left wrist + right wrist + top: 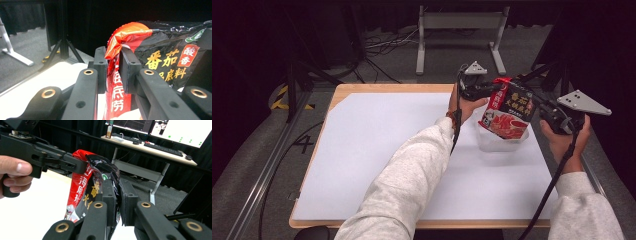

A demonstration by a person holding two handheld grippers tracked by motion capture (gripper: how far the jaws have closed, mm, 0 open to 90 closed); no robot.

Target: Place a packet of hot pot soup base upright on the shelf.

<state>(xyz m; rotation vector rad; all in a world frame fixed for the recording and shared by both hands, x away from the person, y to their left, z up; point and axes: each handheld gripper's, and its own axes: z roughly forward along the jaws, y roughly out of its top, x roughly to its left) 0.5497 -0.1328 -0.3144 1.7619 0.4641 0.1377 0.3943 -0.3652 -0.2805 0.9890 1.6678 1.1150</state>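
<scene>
A red and black sauce packet with Chinese lettering hangs in the air over the right side of the white table. My left gripper is shut on its red top corner, pinched between both jaws. My right gripper is shut on the packet's black top edge at the opposite side. In the right gripper view the left gripper reaches in from the upper left, held by a hand. A pale translucent container sits on the table directly under the packet.
The table's wooden rim runs along the far side. A grey metal stand and cables lie on the floor beyond. Dark tripod legs stand off the table's edge. A desk with monitors is farther away.
</scene>
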